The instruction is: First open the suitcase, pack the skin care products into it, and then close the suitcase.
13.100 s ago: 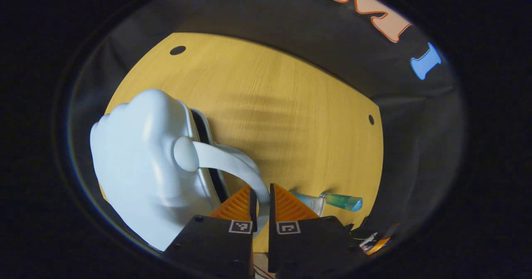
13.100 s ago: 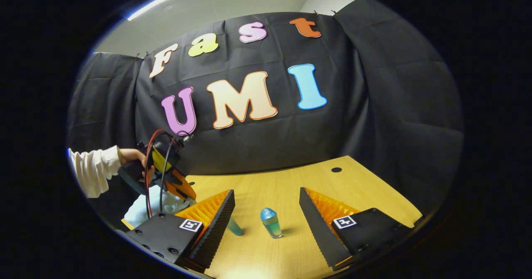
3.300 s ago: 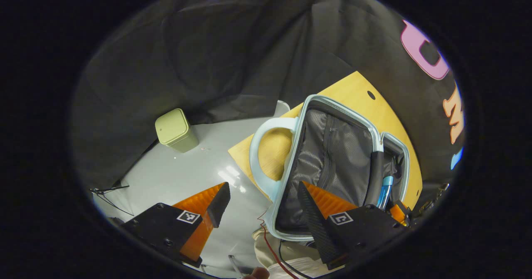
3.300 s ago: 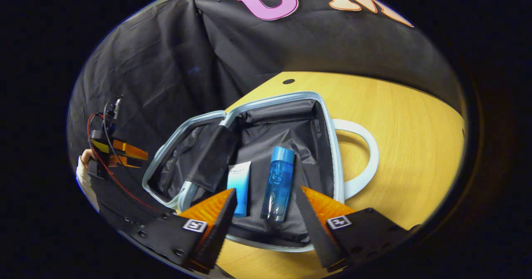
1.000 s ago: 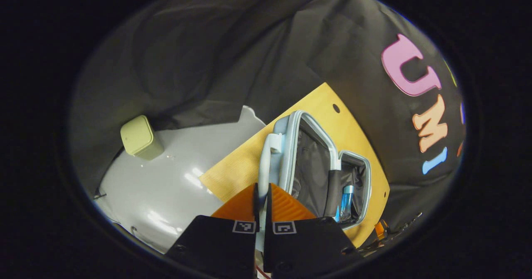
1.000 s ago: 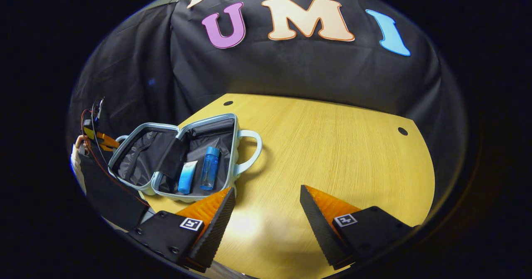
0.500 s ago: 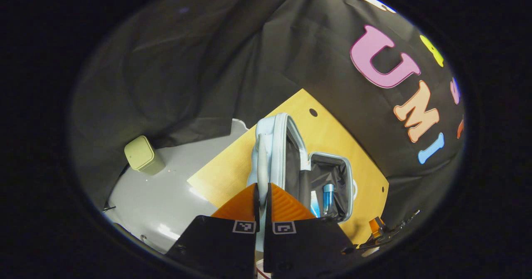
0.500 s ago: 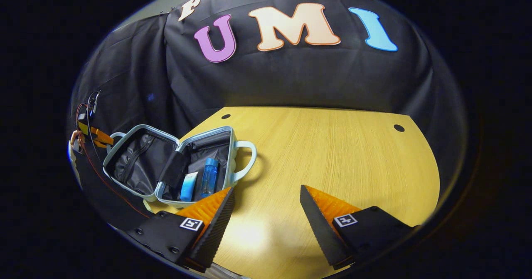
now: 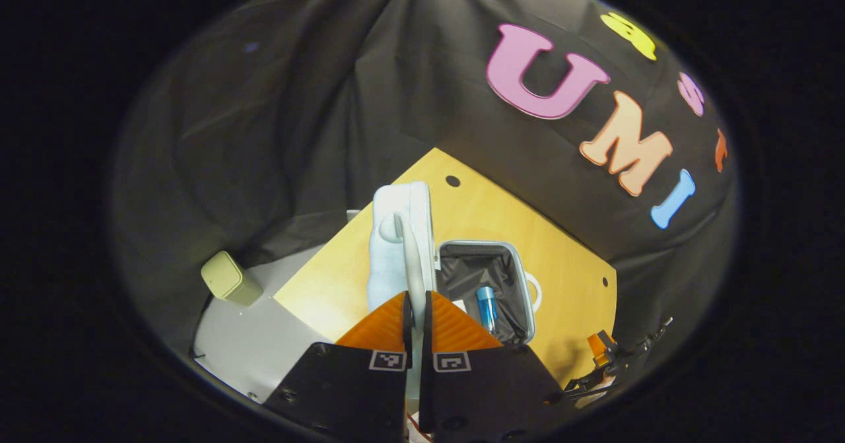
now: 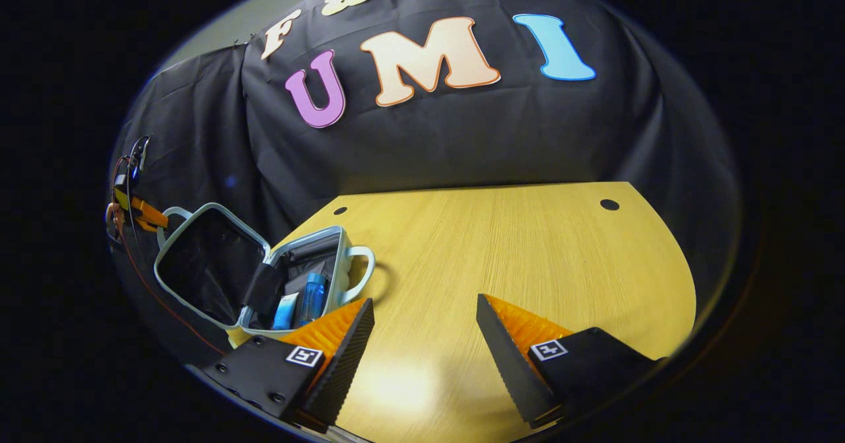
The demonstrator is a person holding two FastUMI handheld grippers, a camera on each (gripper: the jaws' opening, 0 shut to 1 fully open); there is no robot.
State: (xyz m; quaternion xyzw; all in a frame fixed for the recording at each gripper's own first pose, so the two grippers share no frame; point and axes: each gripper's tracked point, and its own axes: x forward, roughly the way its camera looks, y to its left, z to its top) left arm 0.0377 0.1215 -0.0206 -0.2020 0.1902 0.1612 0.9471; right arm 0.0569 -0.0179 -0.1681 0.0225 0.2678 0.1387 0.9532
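We find no legible text on the suitcase (image 10: 218, 265), the blue bottle (image 10: 312, 301) or the tube (image 10: 285, 312); the square coded tags on the grippers carry no readable characters.

black cloth wall (image 10: 462, 133) | wooden table (image 10: 528, 265) | grey floor (image 9: 251, 337) | green bin (image 9: 228, 278)

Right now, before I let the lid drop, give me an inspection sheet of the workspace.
Surface: wooden table, two small round holes near its far edge.
Job's things: suitcase partly open, lid raised; blue bottle and tube lie inside the base.
Clutter: nothing seen on the table.
Grippers: left gripper shut on the lid's handle; right gripper open above bare table.
Cables: red and black wires on the left gripper.
Surroundings: black cloth wall; green bin on grey floor.
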